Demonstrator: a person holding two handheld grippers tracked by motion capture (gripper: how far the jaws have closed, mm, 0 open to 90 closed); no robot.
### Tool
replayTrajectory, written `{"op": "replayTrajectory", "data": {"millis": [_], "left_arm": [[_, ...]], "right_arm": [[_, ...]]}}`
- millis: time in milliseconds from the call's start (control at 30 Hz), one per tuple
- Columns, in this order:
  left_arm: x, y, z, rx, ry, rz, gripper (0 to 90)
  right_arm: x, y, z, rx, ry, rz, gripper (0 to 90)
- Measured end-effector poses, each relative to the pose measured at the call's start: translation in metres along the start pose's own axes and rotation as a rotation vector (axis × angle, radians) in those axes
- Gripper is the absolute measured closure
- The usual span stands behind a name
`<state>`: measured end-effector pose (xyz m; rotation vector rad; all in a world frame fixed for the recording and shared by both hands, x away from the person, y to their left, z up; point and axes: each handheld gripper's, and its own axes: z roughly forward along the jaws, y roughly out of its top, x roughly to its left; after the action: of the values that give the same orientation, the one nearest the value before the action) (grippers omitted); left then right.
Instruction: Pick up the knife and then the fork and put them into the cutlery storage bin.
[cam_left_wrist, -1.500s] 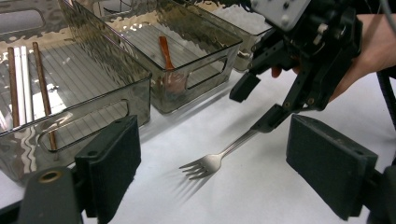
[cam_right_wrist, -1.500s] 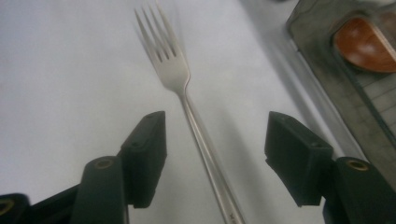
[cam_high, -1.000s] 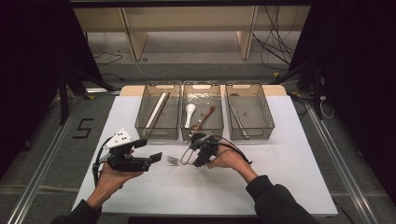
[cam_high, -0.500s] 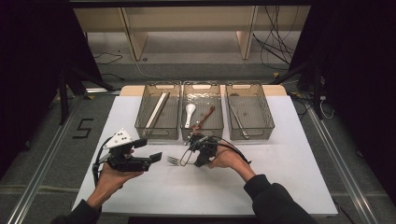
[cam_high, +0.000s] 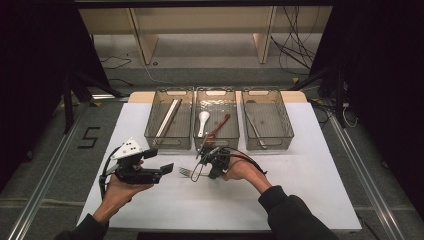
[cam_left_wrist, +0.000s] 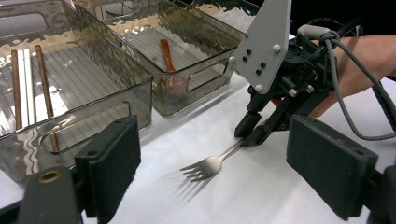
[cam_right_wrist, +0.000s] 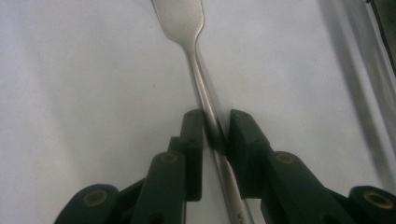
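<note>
My right tongs just closing, pads now pinch fork handle; fork flat on table, centre of high view, just below middle bin. Grasp looks set, lift next. Left tongs open, empty, idle left of fork. Bin wall close above; open room lower frame.

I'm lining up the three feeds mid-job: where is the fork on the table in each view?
High view: the fork lies on the white table, low centre, between the two grippers.
Left gripper view: centre, tines toward the camera, handle running up to the right gripper.
Right gripper view: handle running up the middle between the two black jaws, which have just been closing on it.
Shared landmark: the right gripper at the fork's handle.
</note>
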<state>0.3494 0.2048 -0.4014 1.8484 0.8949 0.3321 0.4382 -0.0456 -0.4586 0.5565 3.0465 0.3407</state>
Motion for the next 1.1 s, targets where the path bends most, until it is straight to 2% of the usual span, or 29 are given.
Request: {"op": "replayTrajectory", "data": {"millis": [133, 433, 1100], "left_arm": [[0.000, 0.000, 0.000, -0.004, 0.001, -0.004, 17.1], [0.000, 0.000, 0.000, -0.006, 0.003, -0.006, 17.1], [0.000, 0.000, 0.000, -0.003, 0.002, -0.004, 17.2]], "right_arm": [[0.002, 0.002, 0.000, 0.014, 0.001, -0.026, 83.3], [0.002, 0.002, 0.000, 0.018, 0.008, -0.028, 84.3], [-0.003, -0.010, -0.011, -0.045, 0.022, 0.010, 84.7]]}}
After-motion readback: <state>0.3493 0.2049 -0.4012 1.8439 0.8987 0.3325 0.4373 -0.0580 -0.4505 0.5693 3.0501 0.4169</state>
